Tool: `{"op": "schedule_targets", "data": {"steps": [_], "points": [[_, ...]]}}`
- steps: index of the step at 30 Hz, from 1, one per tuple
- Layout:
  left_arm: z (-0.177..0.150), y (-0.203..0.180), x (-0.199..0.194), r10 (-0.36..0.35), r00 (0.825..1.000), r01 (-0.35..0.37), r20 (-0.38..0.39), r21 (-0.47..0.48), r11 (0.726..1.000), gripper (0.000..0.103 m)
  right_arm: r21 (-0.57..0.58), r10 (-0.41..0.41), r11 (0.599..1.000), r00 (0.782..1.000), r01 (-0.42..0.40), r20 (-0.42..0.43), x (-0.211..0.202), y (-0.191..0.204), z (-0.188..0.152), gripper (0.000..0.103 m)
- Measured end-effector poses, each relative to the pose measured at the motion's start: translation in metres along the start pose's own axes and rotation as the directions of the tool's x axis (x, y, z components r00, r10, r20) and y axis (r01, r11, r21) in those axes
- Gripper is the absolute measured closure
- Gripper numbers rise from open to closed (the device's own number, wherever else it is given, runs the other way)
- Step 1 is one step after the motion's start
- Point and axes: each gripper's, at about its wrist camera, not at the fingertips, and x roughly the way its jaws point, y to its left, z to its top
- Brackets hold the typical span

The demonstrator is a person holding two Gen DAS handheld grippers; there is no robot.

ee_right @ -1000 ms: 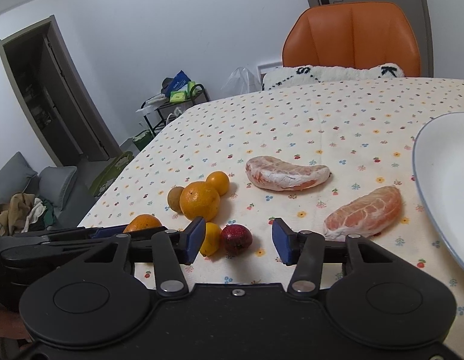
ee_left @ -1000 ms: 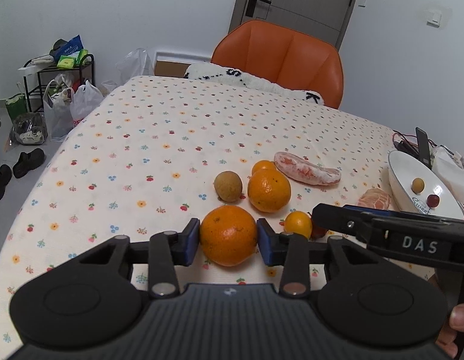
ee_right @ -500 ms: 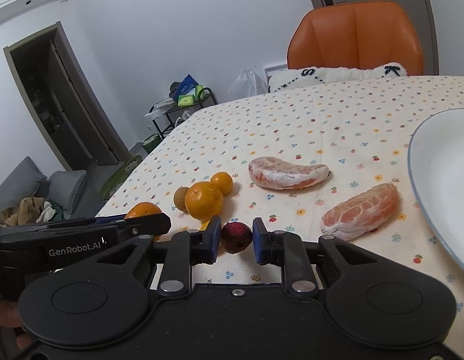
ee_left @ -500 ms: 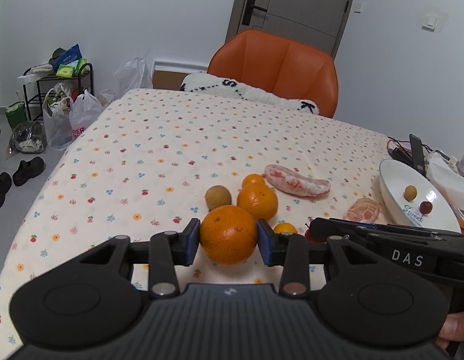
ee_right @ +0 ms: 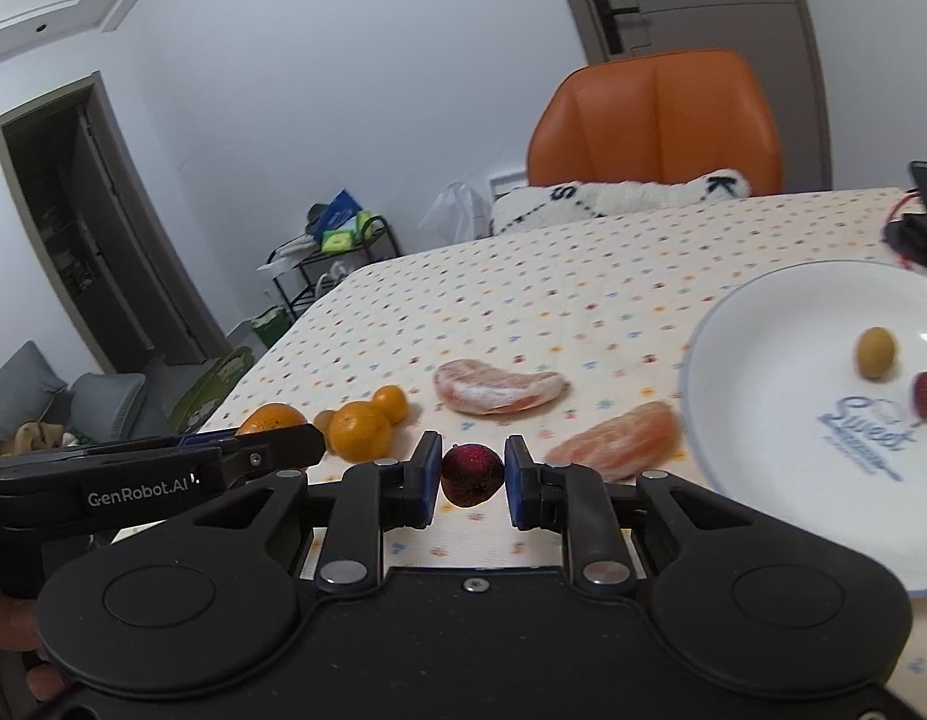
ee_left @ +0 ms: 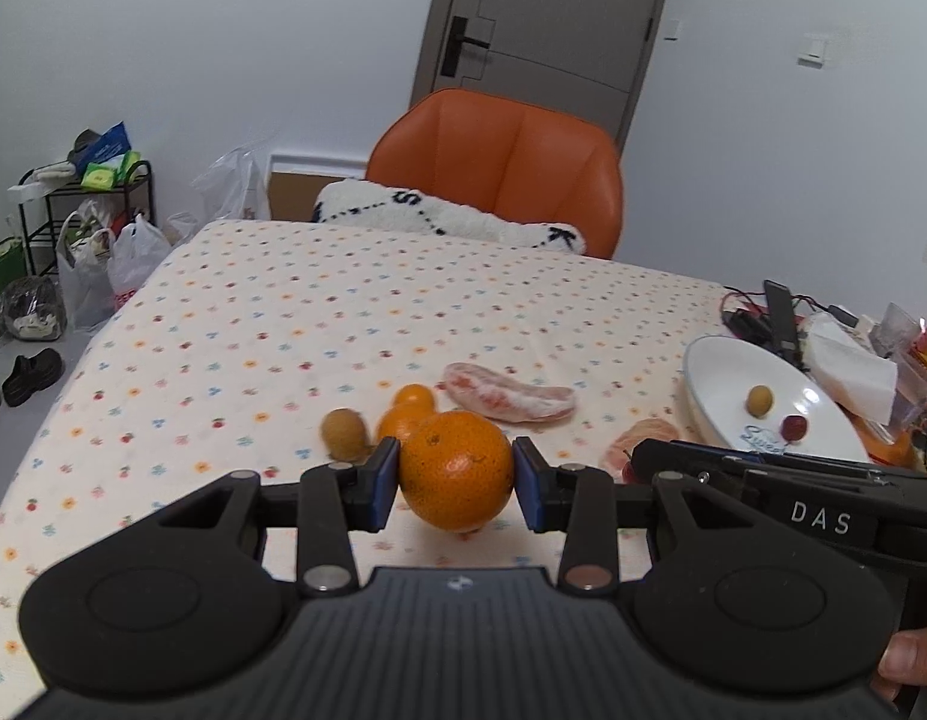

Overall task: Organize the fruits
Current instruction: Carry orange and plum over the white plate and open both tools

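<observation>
Left gripper (ee_left: 455,483) clamps a large orange (ee_left: 455,469), lifted off the flowered tablecloth (ee_left: 283,312). Right gripper (ee_right: 466,483) pinches a small dark red fruit (ee_right: 471,474), raised beside the white plate (ee_right: 763,420) at right.

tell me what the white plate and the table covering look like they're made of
White plate: probably glazed ceramic, judging by its glossy surface with reflections, thin blue rim line and printed blue lettering.
Table covering: looks like soft, matte fabric, possibly padded; it carries a small printed floral pattern and rounds off at the table edges.
</observation>
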Motion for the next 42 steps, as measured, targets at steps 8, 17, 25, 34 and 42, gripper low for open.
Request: {"op": "schedule_targets", "data": {"steps": [8, 17, 25, 34, 42], "points": [[0.000, -0.024, -0.002, -0.042, 0.999, 0.041, 0.013, 0.036, 0.999, 0.064, 0.018, -0.044, 0.999, 0.999, 0.044, 0.029, -0.022, -0.014, -0.002, 0.082], [0.001, -0.044, -0.002, -0.073, 0.997, 0.072, 0.022, 0.062, 0.995, 0.064, 0.030, -0.079, 0.997, 0.995, 0.077, 0.057, -0.041, -0.024, -0.003, 0.082], [0.003, -0.060, -0.002, -0.094, 0.995, 0.091, 0.026, 0.083, 0.992, 0.064, 0.043, -0.102, 0.994, 0.992, 0.099, 0.078, -0.056, -0.032, -0.003, 0.082], [0.002, -0.082, 0.005, -0.119, 0.993, 0.116, 0.015, 0.109, 0.987, 0.064, 0.079, -0.131, 0.989, 0.987, 0.124, 0.098, -0.071, -0.052, -0.004, 0.082], [0.003, -0.101, 0.015, -0.131, 0.991, 0.129, 0.003, 0.137, 0.982, 0.064, 0.107, -0.168, 0.982, 0.980, 0.157, 0.109, -0.076, -0.072, -0.005, 0.082]]}}
